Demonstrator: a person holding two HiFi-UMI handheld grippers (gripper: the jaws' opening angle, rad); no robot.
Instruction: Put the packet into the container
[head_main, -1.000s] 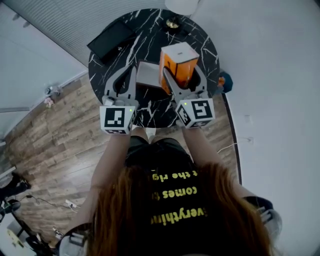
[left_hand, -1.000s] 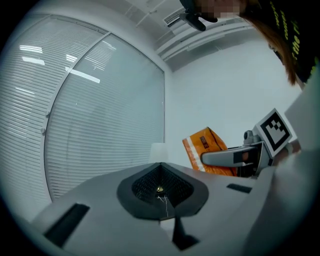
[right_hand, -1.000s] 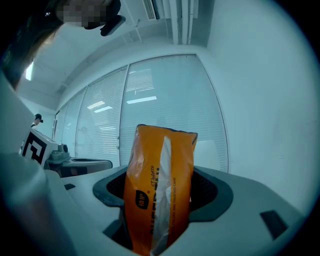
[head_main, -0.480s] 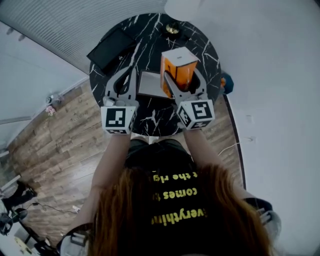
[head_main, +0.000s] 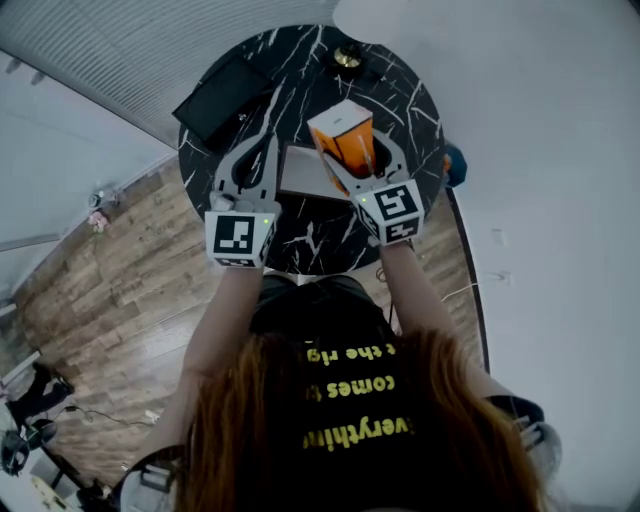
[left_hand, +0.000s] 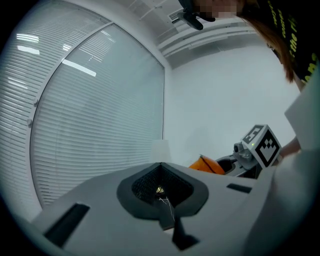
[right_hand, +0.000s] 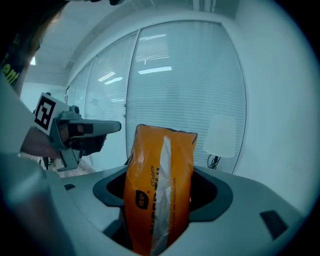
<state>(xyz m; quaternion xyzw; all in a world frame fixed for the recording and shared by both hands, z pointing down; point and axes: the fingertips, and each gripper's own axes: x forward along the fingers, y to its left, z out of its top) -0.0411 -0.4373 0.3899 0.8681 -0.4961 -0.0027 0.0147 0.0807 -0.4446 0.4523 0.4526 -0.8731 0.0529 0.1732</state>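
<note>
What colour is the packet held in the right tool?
The packet is orange with a white strip, clearest in the right gripper view.

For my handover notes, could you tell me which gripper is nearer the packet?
Right. The right gripper is shut on the packet, holding it upright. The left gripper, shut and empty, is at the container's far side, apart from the packet.

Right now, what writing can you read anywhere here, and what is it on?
"everything / comes / ...the rig": yellow, upside down, on the person's black shirt.
"AND TRUSTED CARE": small print on the orange packet; its larger lettering and logo are too blurred to read.
</note>
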